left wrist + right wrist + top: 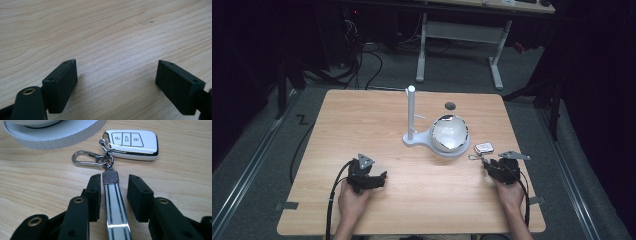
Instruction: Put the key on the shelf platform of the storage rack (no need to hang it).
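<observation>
A white car key fob (pixel 131 143) lies on the wooden table (pixel 377 115), just right of the white bowl (pixel 449 132). From its ring hang a silver carabiner (pixel 83 158) and a white striped strap (pixel 115 205). My right gripper (pixel 115 180) is open, low on the table, with the strap running between its jaws; the left jaw is near the strap's edge and a gap shows at the right jaw. In the high view the right gripper (pixel 488 164) sits just below the fob (pixel 484 147). My left gripper (pixel 116 72) is open over bare wood at the front left (pixel 374 180).
The bowl rests on a white ribbed round base (pixel 57 135) joined to a white upright pole (pixel 411 112) at the table's middle. A small dark round spot (pixel 450 105) marks the table behind the bowl. Desk legs and cables stand on the floor beyond.
</observation>
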`<state>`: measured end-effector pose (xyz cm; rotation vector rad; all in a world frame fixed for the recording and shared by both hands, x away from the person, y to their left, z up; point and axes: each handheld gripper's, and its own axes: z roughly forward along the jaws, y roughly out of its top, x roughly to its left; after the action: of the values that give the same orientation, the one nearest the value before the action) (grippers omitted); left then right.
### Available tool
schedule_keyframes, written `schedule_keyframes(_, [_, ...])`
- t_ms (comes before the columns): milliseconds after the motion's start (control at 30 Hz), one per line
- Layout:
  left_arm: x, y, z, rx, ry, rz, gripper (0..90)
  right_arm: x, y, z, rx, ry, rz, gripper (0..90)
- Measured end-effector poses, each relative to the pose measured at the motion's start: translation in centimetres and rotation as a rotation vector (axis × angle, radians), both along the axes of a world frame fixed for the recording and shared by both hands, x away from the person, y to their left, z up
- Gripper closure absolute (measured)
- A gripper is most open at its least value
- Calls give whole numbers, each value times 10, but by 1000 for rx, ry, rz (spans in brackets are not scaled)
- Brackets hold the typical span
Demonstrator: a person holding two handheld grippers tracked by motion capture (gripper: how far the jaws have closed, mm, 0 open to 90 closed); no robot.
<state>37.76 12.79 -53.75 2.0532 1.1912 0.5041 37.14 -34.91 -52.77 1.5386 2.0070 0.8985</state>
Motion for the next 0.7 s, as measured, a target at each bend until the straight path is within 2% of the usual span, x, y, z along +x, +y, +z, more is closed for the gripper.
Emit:
schedule_keyframes(100, [0,0,0,0,0,0,182,0,0,0,-10,-4,-1,672])
schedule_keyframes(133, [0,0,0,0,0,0,183,0,1,0,-34,-9,3,686])
schedule_keyframes(167, [0,0,0,0,0,0,183,0,1,0,-34,-9,3,686])
schedule_keyframes(200, [0,0,0,-1,-1,1,183,-1,4,-1,-64,-18,11,710])
schedule_keyframes(300, [0,0,0,-1,-1,1,183,-2,5,0,-70,-17,27,746])
schedule_keyframes(500, [0,0,0,-1,0,1,183,-2,6,-1,-75,-22,30,757])
schedule_keyframes(633, [0,0,0,-1,0,0,183,-3,7,0,-82,-39,27,759])
schedule_keyframes(700, [0,0,0,0,0,0,183,-4,7,2,-68,-59,28,760])
